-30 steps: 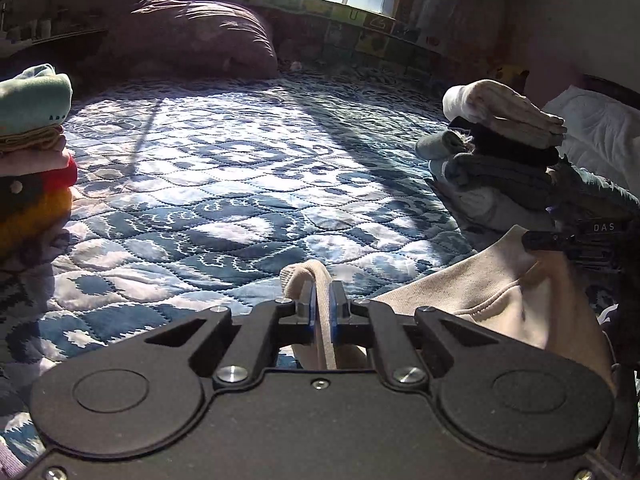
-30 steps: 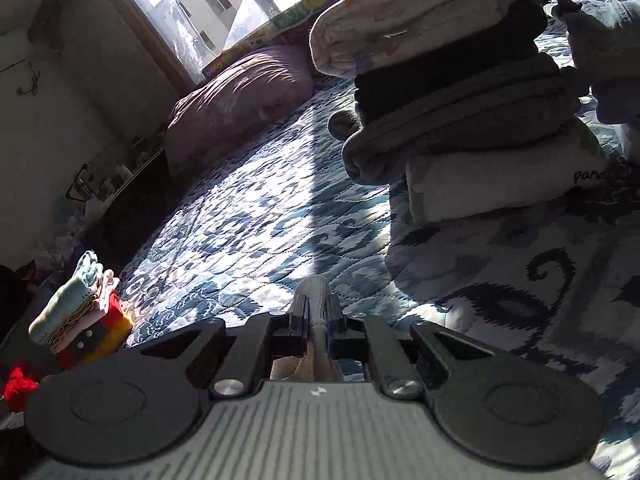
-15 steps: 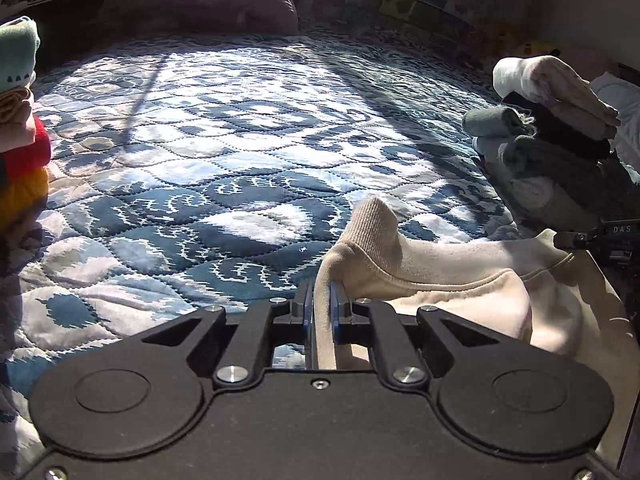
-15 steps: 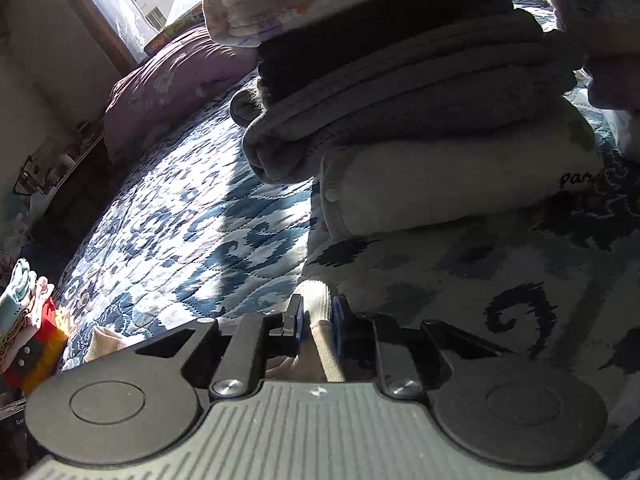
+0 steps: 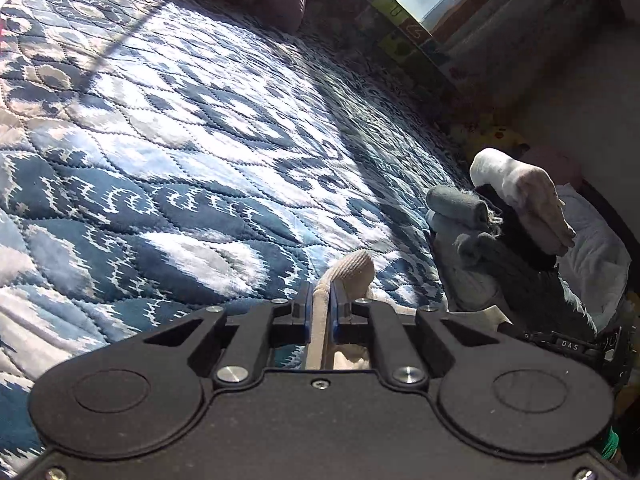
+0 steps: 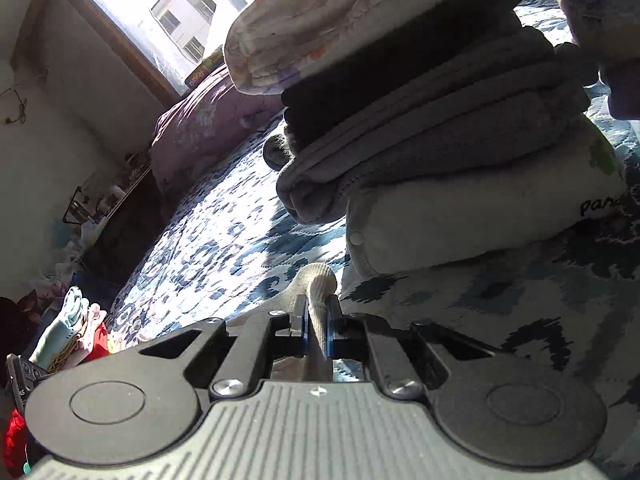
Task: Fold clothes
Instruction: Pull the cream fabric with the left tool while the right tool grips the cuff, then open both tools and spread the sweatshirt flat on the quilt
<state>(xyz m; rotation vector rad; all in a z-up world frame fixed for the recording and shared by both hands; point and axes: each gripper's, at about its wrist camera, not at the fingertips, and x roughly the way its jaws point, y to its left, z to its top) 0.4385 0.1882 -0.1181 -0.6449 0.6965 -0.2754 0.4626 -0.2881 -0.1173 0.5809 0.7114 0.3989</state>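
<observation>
A beige garment [image 5: 352, 270] with a ribbed edge is pinched in my left gripper [image 5: 321, 304], which is shut on it low over the blue patterned quilt [image 5: 180, 140]. Most of the cloth is hidden under the gripper body. In the right wrist view the same beige garment [image 6: 318, 280] pokes up between the blue pads of my right gripper [image 6: 317, 320], also shut on it. The right gripper sits close in front of a stack of folded clothes [image 6: 420, 132]. The other gripper's black body [image 5: 576, 346] shows at the right edge of the left wrist view.
The folded stack [image 5: 512, 216] of white, black and grey pieces stands at the right of the bed. A second, colourful folded pile [image 6: 68, 336] lies at the far left. A purple pillow [image 6: 200, 128] rests under the window [image 6: 172, 12]. A cluttered shelf [image 6: 104, 204] lines the left wall.
Both grippers have moved towards the right stack, still holding the beige garment. The broad beige cloth seen beside the left gripper is now mostly out of sight; the stack looms larger in the right view.
</observation>
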